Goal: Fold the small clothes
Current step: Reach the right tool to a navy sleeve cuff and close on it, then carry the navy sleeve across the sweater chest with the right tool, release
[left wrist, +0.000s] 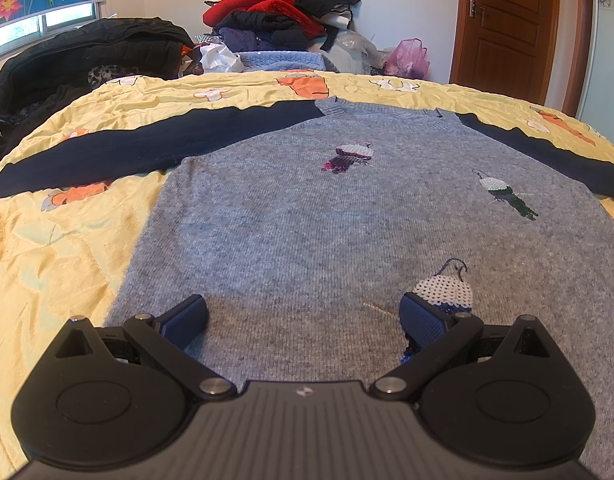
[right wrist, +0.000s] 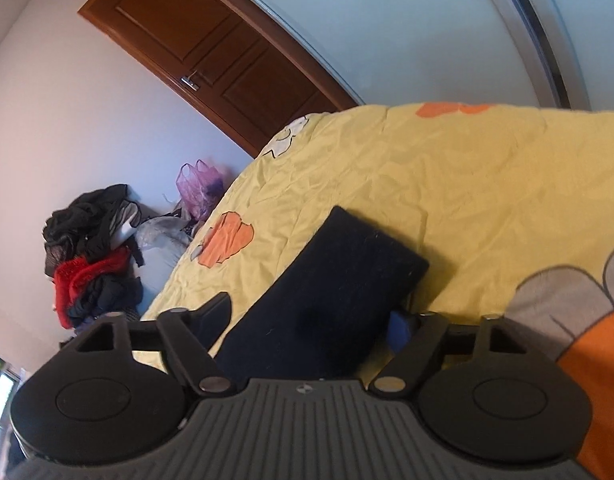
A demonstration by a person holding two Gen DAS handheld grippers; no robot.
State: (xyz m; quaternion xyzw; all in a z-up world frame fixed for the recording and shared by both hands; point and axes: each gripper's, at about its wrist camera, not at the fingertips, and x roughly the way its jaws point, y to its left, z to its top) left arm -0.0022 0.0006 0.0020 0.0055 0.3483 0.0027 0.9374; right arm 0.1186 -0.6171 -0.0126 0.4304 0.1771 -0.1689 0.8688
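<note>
Right claw straddles the navy sleeve, pads not visibly pinching; left claw spread. Sleeve may slip free.

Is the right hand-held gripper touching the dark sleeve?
Cannot tell. In the right wrist view the dark sleeve lies between the right hand-held gripper fingers, contact unclear.

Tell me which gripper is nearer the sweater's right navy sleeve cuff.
Right. The right gripper straddles the sleeve cuff, jaws not visibly clamped. The left gripper hovers open over the sweater's grey hem.
</note>
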